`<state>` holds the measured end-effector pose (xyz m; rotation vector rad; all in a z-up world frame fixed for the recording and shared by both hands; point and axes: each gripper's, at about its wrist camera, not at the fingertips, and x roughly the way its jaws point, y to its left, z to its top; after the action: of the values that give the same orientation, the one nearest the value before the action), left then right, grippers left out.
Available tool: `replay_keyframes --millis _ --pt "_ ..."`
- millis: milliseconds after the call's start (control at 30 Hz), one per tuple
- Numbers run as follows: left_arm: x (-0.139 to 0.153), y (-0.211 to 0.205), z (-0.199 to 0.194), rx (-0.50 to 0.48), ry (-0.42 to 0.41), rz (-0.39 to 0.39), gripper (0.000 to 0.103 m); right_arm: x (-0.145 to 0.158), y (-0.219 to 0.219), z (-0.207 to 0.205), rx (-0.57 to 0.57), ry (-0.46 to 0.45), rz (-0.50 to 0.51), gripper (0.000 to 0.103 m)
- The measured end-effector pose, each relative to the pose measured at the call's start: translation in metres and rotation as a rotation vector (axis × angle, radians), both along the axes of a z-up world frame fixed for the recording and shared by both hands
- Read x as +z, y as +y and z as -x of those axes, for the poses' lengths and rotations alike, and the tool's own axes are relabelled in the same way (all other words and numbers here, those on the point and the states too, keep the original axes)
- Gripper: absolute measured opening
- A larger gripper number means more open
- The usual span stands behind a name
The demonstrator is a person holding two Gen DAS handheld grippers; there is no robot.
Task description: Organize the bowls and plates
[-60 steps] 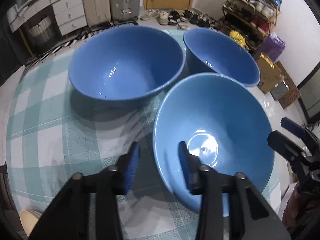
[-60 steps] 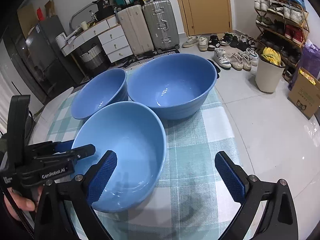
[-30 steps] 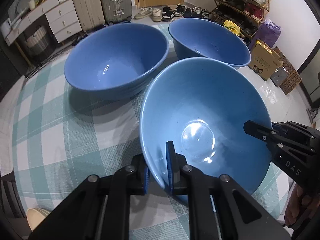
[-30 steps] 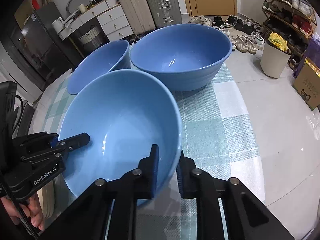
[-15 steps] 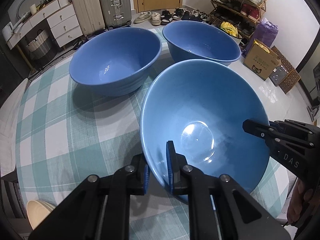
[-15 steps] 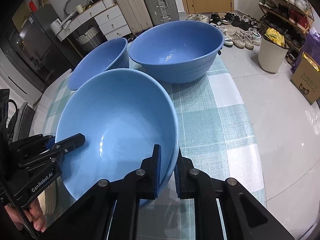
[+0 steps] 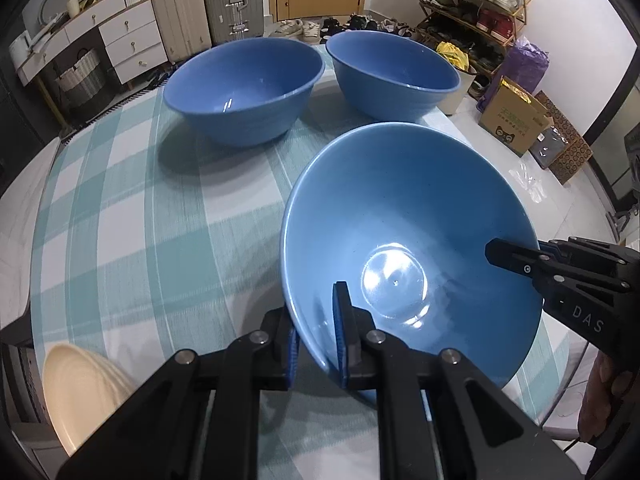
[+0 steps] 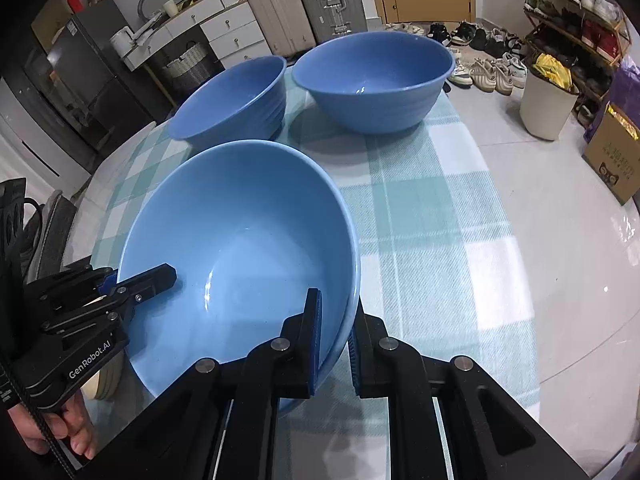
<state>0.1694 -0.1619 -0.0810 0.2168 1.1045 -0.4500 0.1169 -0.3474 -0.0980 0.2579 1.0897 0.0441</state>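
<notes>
Carried back from the two other bowls since a second ago, the light blue bowl [image 7: 408,216] is empty, tilted, raised over the checked tablecloth [image 7: 120,208]. Left gripper [image 7: 316,336] and right gripper [image 8: 334,340] each clamp opposite rims. Both darker bowls [image 7: 244,84] sit empty beyond.

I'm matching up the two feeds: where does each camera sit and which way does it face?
Left wrist: on the left gripper, looking down along its fingers at the near blue bowl; the right gripper enters beside it.
Right wrist: on the right gripper, clamping the same bowl's opposite rim; the left gripper and a hand show.
Shared: that bowl, two far blue bowls and the checked tablecloth.
</notes>
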Motion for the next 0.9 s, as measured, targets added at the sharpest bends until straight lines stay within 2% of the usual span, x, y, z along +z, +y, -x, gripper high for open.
replay_keyframes --millis 400,900 --pt "-0.011 0.023 0.05 0.0 0.028 -0.014 0.014 -0.008 0.028 0.043 0.043 0.049 0.016 0.012" --pt "-0.016 0.037 0.084 0.013 0.06 0.03 0.015 -0.006 0.039 0.07 0.078 0.083 0.016 0.012"
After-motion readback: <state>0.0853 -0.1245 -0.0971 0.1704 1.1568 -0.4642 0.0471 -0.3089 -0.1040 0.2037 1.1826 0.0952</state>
